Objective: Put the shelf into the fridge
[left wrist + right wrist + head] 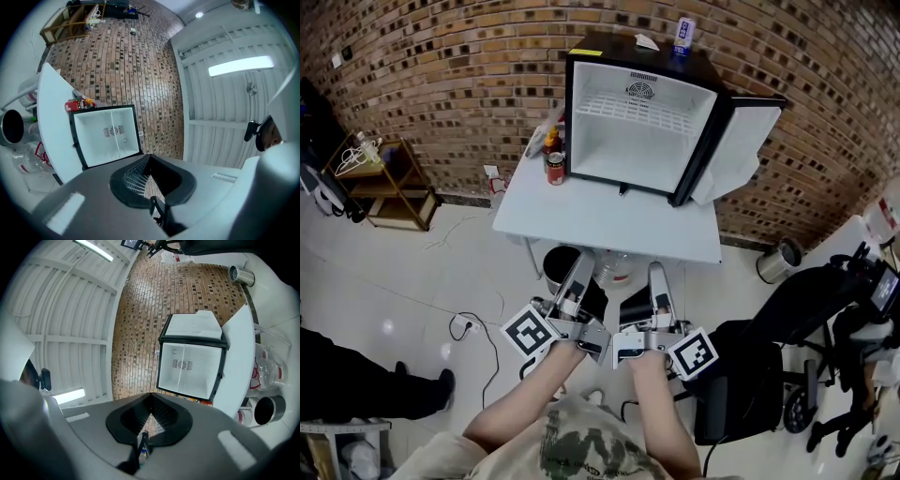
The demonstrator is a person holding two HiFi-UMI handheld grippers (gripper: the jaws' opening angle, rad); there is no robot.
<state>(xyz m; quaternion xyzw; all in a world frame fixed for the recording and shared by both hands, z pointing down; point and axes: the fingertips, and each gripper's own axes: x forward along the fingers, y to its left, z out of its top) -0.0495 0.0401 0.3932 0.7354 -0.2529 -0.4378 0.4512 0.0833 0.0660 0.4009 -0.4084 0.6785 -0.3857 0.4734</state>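
The white rectangular table point(581, 234) at twelve o'clock carries the black mini fridge with a white lining point(623, 155), its door open toward three o'clock. The white wire shelf point(642, 111) already lies across its upper part. Our left hand-held gripper point(583, 260) and right hand-held gripper point(656, 269) hang at six o'clock, jaws closed on nothing, so we judge that what remains is nudging both front corners evenly to seat it level.

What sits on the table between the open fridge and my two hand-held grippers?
Nothing. The head view shows only bare white table in front of the fridge.
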